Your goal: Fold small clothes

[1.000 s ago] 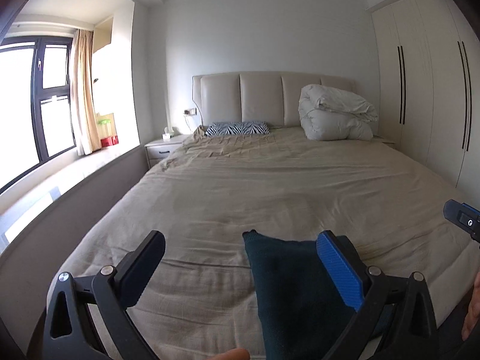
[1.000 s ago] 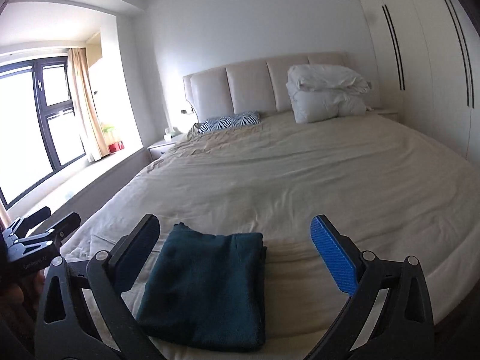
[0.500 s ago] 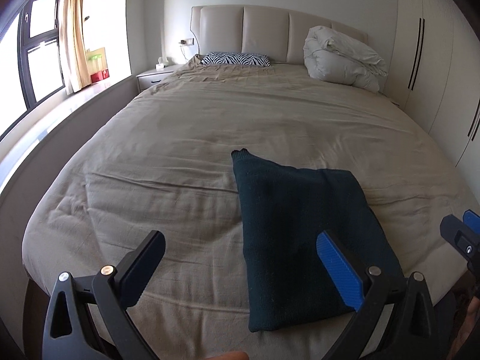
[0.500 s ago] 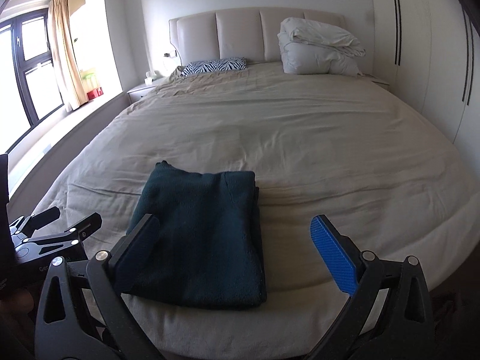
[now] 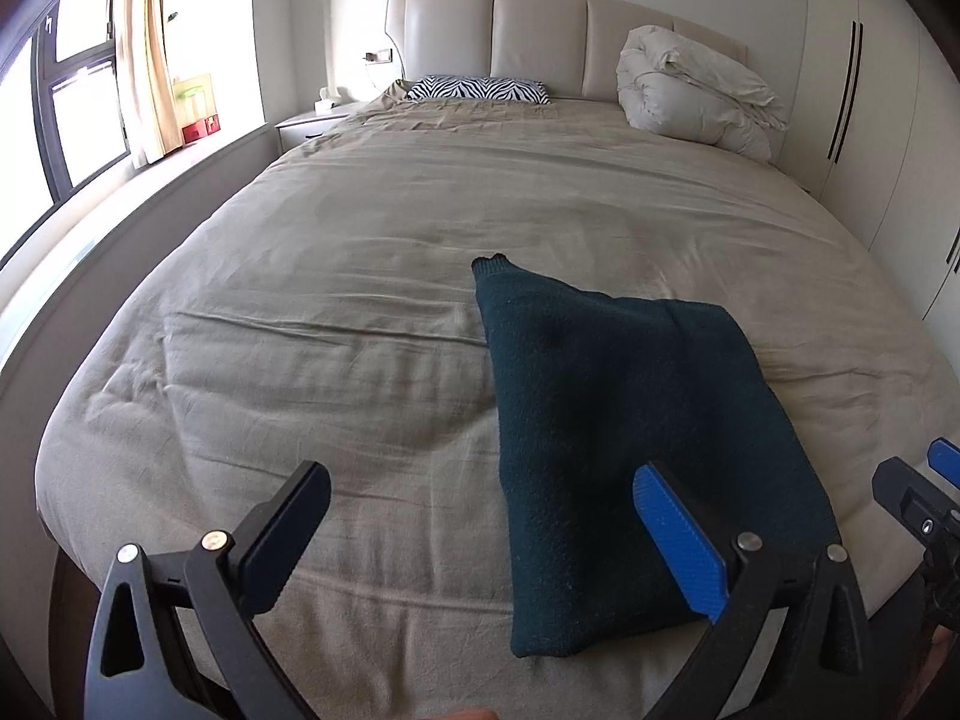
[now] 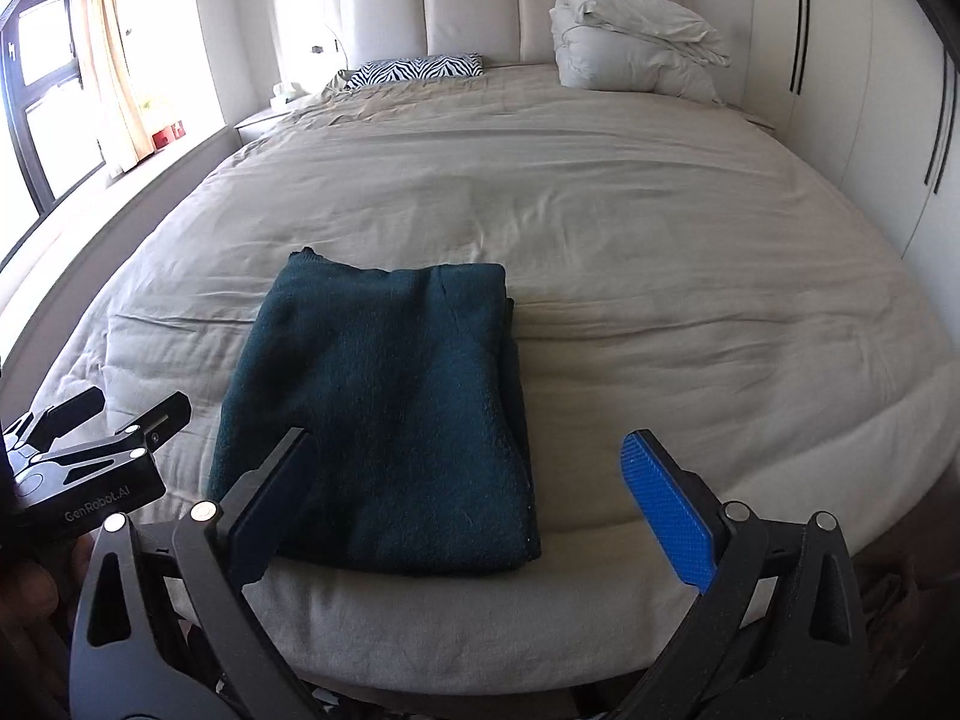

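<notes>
Two tools, both with jaws spread wide and nothing between them. Left tool (image 5: 480,540) hangs above the near edge of the bed, its blue-padded finger over the garment's near left corner, black finger over bare sheet. Right tool (image 6: 474,498) sits off the foot of the bed, black finger over the garment's near edge, blue finger over bare sheet to the right. Neither touches cloth, as far as these views show.

Dark teal knitted garment (image 6: 384,414) lies on the beige-sheeted bed (image 6: 660,228) near the foot edge, already doubled into a rough rectangle. Layers show along its right side; a small tab of fabric sticks up at the far left corner. Lies flat, slightly skewed.

Farther out: zebra-striped pillow (image 6: 420,69) and bundled white duvet (image 6: 624,54) at the padded headboard, well apart from the work.

Judgement: late in the fold, between steps. The piece looks either done or one fold short. Next move likely calls for each tool to close on a near corner, catching all layers, then carry the near edge over to the far edge. Loose knit may slip or spread if only the top layer is caught.
</notes>
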`<state>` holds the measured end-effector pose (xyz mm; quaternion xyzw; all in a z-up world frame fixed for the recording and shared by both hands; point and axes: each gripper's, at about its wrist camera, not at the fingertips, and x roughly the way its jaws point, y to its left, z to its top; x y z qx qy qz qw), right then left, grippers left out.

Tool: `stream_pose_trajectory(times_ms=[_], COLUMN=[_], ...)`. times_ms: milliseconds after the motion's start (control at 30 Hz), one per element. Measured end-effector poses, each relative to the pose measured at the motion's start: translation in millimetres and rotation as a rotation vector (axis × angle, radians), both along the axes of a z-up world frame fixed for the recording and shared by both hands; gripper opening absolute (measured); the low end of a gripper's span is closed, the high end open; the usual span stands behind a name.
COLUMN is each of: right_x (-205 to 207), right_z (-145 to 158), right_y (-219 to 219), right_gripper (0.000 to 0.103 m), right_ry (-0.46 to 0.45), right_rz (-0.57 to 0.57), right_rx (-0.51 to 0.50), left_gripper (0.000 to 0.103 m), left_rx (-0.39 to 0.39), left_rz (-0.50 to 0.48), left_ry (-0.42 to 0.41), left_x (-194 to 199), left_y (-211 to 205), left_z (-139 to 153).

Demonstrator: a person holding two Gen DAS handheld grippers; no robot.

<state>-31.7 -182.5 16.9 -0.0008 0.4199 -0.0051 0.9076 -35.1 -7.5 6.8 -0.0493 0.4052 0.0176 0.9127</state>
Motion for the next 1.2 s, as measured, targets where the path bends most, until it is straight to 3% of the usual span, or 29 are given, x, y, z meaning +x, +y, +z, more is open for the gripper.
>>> stream_pose_trajectory(times_ms=[1200], right_x=[3.2], right_z=[-9.8], right_y=[0.8], right_gripper=[0.103], right_ry=[0.039], right_rz=[-0.013], right_rx=[0.004], left_gripper=[0.103], left_rx=[0.005], left_rz=[0.003], left_ry=[0.014], left_x=[-1.5], left_y=[2.3], left_z=[-8.3])
